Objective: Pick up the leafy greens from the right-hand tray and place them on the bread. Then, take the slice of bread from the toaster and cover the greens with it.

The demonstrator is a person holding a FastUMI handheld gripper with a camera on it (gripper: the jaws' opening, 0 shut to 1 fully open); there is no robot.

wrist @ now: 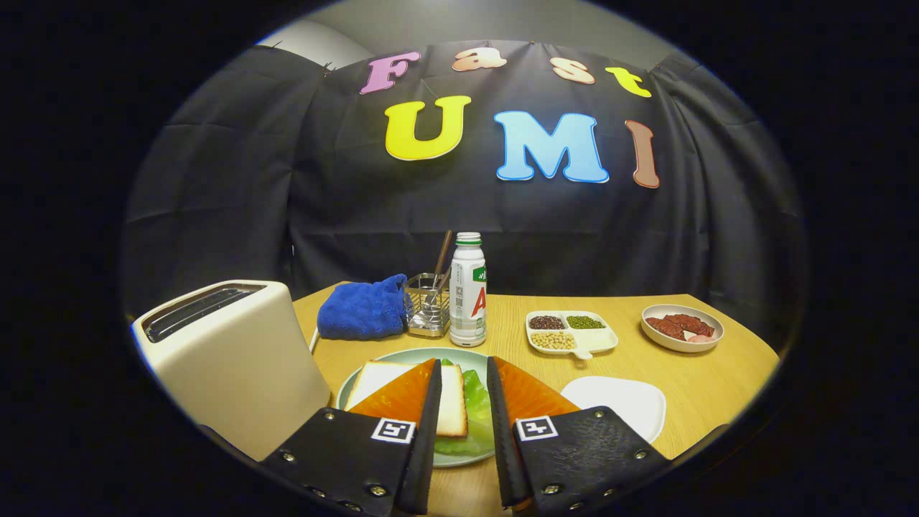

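My gripper (463,361) hovers low over a pale green plate (402,357), open, with nothing between its fingers. A white bread slice (454,402) lies on the plate, partly hidden by the left finger. Leafy greens (479,416) stick out from the slice's right side, in the gap between the fingers; whether they continue under the bread I cannot tell. The cream toaster (237,359) stands to the left of the plate, its top slots dark. A white tray (621,402) lies flat to the right of the plate, its visible surface bare.
Beyond the plate stand a blue cloth (362,309), a metal basket of utensils (428,309) and a white bottle (468,291). Further right are a divided dish of beans (571,332) and a bowl of red food (682,327). The wooden table (718,380) ends close on the right.
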